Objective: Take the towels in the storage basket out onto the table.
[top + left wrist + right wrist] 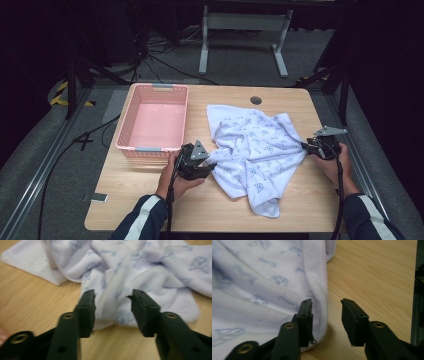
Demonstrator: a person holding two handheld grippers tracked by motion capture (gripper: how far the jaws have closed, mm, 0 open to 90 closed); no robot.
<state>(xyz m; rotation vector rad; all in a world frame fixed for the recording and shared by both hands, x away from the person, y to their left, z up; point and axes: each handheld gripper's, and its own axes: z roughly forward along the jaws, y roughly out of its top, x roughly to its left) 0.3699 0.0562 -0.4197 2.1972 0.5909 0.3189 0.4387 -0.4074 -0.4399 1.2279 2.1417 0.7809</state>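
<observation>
Both tongs stand open. The left tongs [212, 166] sit at the near left edge of the crumpled white towel [255, 150], cloth between the parted jaws but not pinched. The right tongs [303, 145] rest at the towel's right hem. The towel lies on the wooden table [150, 200], beside a pink basket [131, 112].

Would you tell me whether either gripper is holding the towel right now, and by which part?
Nothing is held: the left gripper and right gripper stand open at opposite edges of the towel.
</observation>
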